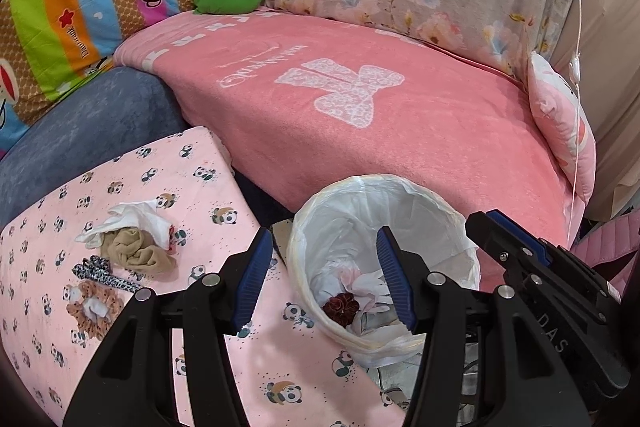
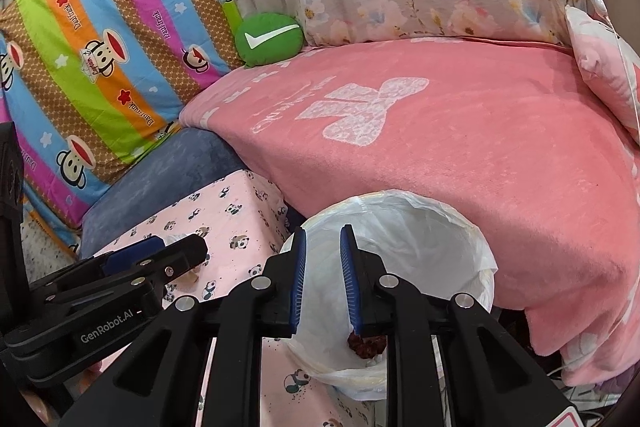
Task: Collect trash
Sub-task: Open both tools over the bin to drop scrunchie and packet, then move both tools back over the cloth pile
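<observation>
Two grippers over the bin, neither holding anything.

Left wrist view: left gripper (image 1: 326, 277) has its fingers spread wide, nothing between the blue pads (image 1: 252, 279). The bin (image 1: 304, 251), lined with a white bag, sits under and ahead of the right-hand finger; its left rim falls in the gap between the fingers. Inside it, near that finger's tip, lie crumpled white tissue (image 1: 370, 287) and a dark red scrunchie (image 1: 341, 307). Left of the left-hand finger, on the panda-print cloth (image 1: 224, 187), is the remaining litter: white wrapper (image 1: 136, 223) lying on a tan rag (image 1: 138, 253), then closer in a leopard-print band (image 1: 106, 277) and a brown scrunchie (image 1: 94, 307). All of it is well clear of the fingers. Right gripper (image 1: 516, 247) enters from the right edge, beside the bin rim. A pink blanket (image 1: 400, 131) lies ahead of the fingertips.

Right wrist view: right gripper (image 2: 323, 281) has its fingers close together with a narrow gap, nothing pinched. Both fingertips hang over the bin (image 2: 472, 235) opening. The dark red scrunchie (image 2: 366, 345) shows just below the right-hand finger, down in the bag. Left gripper (image 2: 160, 251) lies to the left of the fingers, over the panda-print cloth (image 2: 236, 211). It hides most of the litter pile.
</observation>
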The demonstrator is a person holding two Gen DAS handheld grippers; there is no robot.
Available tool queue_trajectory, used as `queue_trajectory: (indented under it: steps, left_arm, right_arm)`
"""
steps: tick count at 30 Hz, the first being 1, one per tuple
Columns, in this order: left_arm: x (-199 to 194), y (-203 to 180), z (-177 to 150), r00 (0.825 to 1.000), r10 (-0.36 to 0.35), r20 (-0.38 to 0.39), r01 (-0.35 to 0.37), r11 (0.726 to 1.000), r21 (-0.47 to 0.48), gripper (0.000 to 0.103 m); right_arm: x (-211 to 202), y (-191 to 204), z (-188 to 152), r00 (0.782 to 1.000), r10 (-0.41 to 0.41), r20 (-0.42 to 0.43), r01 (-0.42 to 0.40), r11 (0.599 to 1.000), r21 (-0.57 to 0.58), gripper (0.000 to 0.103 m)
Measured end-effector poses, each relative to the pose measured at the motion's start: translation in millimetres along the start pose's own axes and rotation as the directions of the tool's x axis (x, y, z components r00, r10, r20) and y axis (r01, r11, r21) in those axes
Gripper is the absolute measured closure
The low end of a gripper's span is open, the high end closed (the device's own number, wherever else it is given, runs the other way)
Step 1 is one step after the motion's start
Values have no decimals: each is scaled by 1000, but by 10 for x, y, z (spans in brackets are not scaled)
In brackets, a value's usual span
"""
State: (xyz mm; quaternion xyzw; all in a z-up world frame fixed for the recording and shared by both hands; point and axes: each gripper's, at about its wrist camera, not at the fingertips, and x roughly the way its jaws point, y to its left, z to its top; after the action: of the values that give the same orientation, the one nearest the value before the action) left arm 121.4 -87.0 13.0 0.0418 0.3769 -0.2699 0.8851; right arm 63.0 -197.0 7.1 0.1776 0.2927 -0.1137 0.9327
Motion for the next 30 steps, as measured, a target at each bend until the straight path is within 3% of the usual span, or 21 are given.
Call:
queue_trajectory:
  steps: [10,19,26,30]
  left_arm:
    - [-112,394,-103,1000,27,7,-27,995,-92,50]
    - [-295,829,-269,995,96,23,-91,983,-159,48]
    - [-425,1316,-465,986,164,3,-159,960,-232,47]
    - [-505,1641,-610,978,206,-17,-202,938,-281,41]
  right_arm:
    - [51,361,-142,999,38,-29,-39,998,-49,77]
    - [149,822,-369,993,83,-89,-92,989,-112,75]
    - [248,1325,-608,979,128,-156,-156,970,-186,69]
    - [321,1672,-755,967,154,-201,-199,953,-228,69]
